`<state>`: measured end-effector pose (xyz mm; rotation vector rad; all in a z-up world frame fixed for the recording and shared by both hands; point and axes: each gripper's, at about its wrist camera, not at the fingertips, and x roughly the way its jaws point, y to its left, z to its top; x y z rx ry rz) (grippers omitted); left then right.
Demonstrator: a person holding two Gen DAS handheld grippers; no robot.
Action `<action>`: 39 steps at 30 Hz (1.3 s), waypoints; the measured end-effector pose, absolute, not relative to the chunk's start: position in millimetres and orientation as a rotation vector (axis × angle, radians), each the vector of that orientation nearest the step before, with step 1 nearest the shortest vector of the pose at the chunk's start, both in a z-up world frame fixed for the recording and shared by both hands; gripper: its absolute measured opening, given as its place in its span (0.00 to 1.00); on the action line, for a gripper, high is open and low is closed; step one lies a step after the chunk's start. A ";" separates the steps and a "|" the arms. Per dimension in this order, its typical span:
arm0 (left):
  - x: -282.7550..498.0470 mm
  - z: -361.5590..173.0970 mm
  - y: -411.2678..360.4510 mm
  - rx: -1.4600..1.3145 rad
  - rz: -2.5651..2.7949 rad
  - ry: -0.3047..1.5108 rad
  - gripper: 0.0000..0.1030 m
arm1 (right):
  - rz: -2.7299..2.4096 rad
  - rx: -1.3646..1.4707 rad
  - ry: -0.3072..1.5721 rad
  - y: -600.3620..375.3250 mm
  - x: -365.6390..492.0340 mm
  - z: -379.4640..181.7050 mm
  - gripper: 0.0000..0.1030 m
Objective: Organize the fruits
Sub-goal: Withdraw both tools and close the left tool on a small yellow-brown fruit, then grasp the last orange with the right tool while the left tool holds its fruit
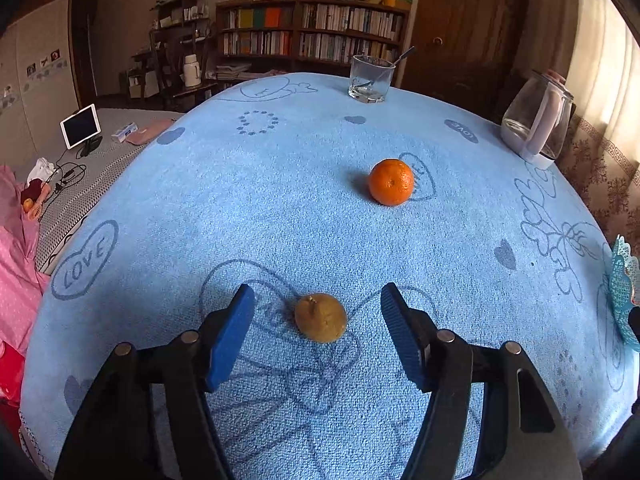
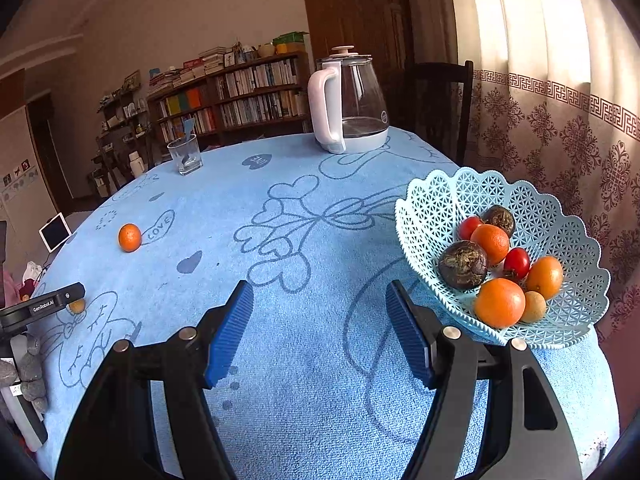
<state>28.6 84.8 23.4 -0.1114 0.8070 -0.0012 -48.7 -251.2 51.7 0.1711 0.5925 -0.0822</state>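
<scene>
A small yellow-brown fruit (image 1: pixel 320 317) lies on the blue cloth (image 1: pixel 280 208) between the fingers of my left gripper (image 1: pixel 318 294), which is open; neither blue pad touches it. Farther off lies an orange (image 1: pixel 391 181), also seen at the left of the right wrist view as the orange (image 2: pixel 129 237). My right gripper (image 2: pixel 320 286) hovers open over bare cloth with nothing between its fingers. To its right stands a pale blue lattice basket (image 2: pixel 440 184) holding several fruits: oranges, red tomatoes, dark round fruits and a small brown one.
A glass (image 1: pixel 370 78) with a spoon stands at the table's far edge, and a glass kettle (image 2: pixel 352 108) with a white handle at the far right. A dark chair (image 2: pixel 440 96) and curtain are behind the basket. A bed with a tablet (image 1: pixel 80 125) lies to the left.
</scene>
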 end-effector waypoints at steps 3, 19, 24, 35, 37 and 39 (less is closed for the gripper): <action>32.2 18.8 89.0 -0.130 0.003 0.835 0.52 | -0.072 0.160 0.600 -245.7 -46.0 51.5 0.68; 30.1 16.0 84.9 -0.125 -0.030 0.836 0.27 | 0.053 0.135 0.658 -212.3 -18.0 48.5 0.68; 20.9 22.9 87.7 -0.108 -0.028 0.806 0.27 | 0.161 0.172 0.733 -197.2 6.2 43.8 0.68; -2.1 46.5 107.1 -0.133 -0.026 0.734 0.27 | 0.353 0.118 0.835 -123.8 68.5 37.8 0.68; -4.2 48.4 108.5 -0.135 -0.025 0.730 0.27 | 0.384 0.112 0.841 -109.8 80.4 38.9 0.68; -5.2 49.4 110.4 -0.140 -0.025 0.728 0.27 | 0.404 0.095 0.841 -95.6 92.3 39.8 0.68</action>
